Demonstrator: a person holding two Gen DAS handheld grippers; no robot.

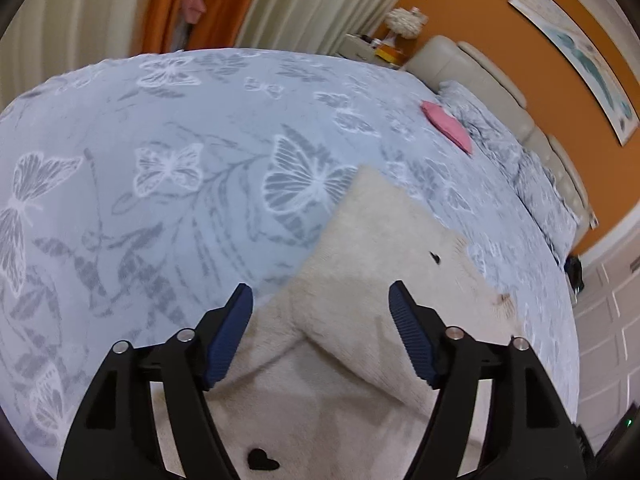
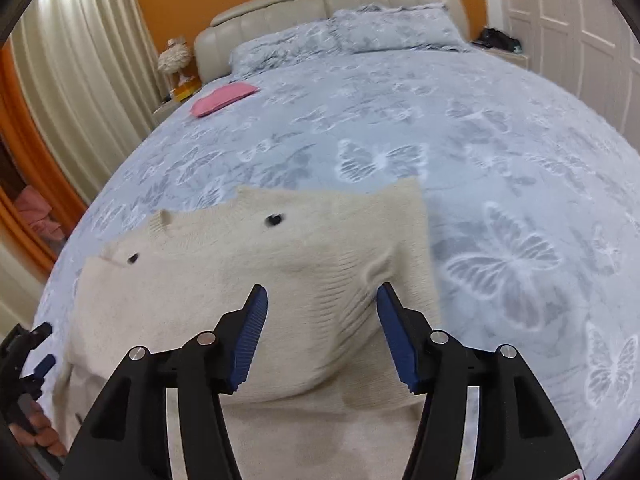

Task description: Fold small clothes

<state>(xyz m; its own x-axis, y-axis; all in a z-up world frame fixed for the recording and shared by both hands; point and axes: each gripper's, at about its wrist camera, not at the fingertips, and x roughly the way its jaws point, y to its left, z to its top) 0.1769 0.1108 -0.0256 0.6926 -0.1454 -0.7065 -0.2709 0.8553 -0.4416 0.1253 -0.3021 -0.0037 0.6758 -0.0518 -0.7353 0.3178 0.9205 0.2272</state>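
I see 1 cream knit sweater [image 2: 224, 280] lying on the bed, partly folded, its ribbed knit showing along a raised fold. Small black heart marks dot it: 2 in my right view, 2 in my left view [image 1: 360, 280]. A folded flap overlaps the lower layer. A folded pink garment [image 2: 222, 98] lies well apart, near the pillows.

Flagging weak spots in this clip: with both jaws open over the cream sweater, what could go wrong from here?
1. Nothing pins the cream sweater: the right gripper and left gripper both stand open, so its bulging folded layer may spring back.
2. Closing here could pinch several layers, or the butterfly bedspread beneath.
3. The fold edge in the left wrist view runs slanted, so the result may end up crooked.
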